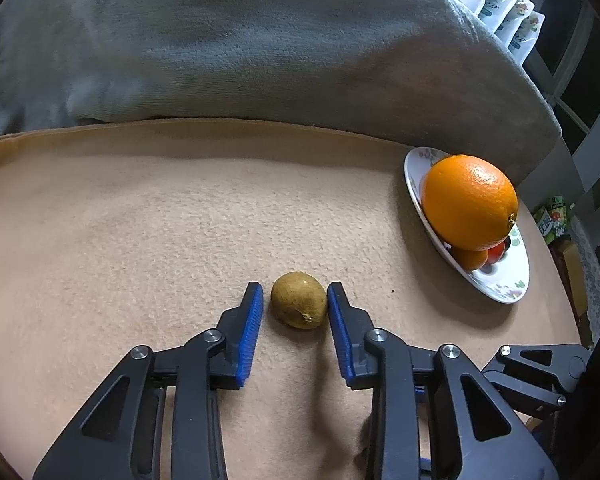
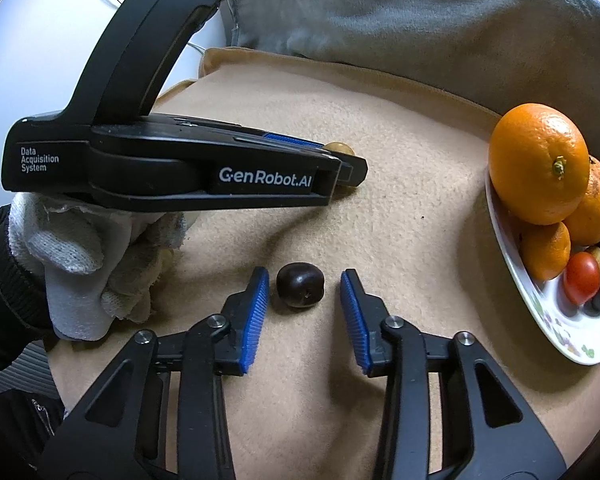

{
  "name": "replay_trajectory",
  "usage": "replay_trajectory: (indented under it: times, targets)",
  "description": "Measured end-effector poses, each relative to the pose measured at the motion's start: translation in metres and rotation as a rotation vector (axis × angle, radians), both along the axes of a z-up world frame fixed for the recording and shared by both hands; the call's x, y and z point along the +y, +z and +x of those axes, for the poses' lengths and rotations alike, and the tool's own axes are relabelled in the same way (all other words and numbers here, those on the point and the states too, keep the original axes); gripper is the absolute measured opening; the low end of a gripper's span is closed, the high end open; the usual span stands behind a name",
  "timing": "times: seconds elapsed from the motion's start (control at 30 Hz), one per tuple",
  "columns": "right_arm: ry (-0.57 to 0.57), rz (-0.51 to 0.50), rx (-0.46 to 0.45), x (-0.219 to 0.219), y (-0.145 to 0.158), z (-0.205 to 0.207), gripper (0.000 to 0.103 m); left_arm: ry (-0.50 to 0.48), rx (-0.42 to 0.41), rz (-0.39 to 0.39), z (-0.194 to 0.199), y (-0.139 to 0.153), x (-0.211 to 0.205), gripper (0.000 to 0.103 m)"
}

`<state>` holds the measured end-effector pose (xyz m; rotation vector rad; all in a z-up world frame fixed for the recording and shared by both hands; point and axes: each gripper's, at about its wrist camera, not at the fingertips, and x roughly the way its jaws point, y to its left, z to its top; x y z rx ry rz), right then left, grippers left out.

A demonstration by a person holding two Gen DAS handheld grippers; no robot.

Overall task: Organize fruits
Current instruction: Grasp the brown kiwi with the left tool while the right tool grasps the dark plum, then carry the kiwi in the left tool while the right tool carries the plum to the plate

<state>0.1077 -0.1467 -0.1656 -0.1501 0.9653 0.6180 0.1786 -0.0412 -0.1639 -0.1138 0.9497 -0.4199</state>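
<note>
Since the plate (image 2: pixel 540 312) already carries the oranges (image 2: pixel 540 164), you have set the left gripper (image 1: pixel 296 304) narrowly astride the kiwi (image 1: pixel 299 300) and the right gripper (image 2: pixel 304 292) astride the dark plum (image 2: pixel 300 290), fingers not yet clamped, both fruits on the blanket (image 1: pixel 140 220) left of that plate.

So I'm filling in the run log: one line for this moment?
left hand-held gripper: around kiwi, small gap | right hand-held gripper: open around dark fruit | plate: part-filled
</note>
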Motion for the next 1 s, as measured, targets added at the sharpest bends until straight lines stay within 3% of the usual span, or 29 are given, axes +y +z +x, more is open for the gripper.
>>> replay_trajectory:
  times: [0.2,1.0]
  targets:
    - [-0.001,0.013,0.0,0.0,0.001,-0.002,0.025,-0.003,-0.003,0.004,-0.002,0.0,-0.002,0.027]
    - [-0.073,0.074,-0.056,-0.034,0.022,-0.006,0.024,-0.028,-0.063,-0.011,-0.02,0.024,-0.003,0.027]
